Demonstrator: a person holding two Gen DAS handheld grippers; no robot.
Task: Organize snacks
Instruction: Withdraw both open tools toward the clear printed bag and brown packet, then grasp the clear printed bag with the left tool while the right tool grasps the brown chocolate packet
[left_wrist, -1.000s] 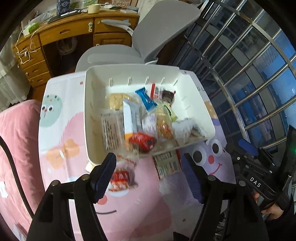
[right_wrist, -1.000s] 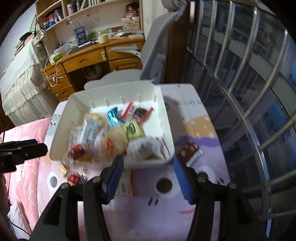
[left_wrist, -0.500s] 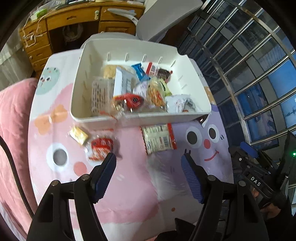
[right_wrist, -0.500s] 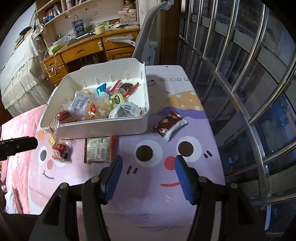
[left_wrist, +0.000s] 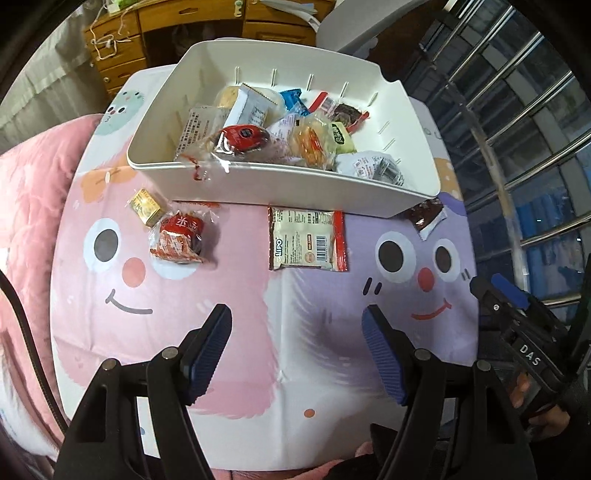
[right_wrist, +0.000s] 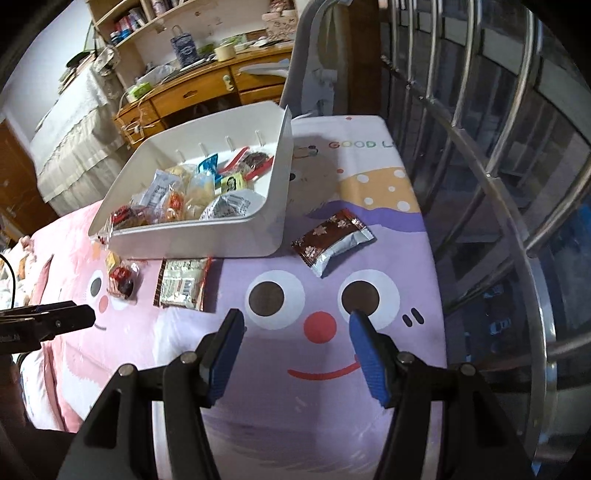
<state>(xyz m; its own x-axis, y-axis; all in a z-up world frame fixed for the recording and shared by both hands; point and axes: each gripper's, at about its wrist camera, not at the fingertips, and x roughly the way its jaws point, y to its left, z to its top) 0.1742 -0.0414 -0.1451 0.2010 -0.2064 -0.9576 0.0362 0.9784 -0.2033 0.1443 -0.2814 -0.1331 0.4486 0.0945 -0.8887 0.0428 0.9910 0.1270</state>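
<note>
Both tools, left tool (left_wrist: 295, 328) and right tool (right_wrist: 295, 332), hover agape and empty over the cartoon-face table (right_wrist: 325, 424); snacks fill the white bin (left_wrist: 295, 184), wooden desk (right_wrist: 207, 92) behind.

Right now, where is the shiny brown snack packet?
In the right wrist view, the brown packet lies on the purple cloth, just right of the white bin and above the cartoon eyes.

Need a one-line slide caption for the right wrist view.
Open right claw above cartoon tablecloth; four loose snacks beside the filled white bin.
</note>
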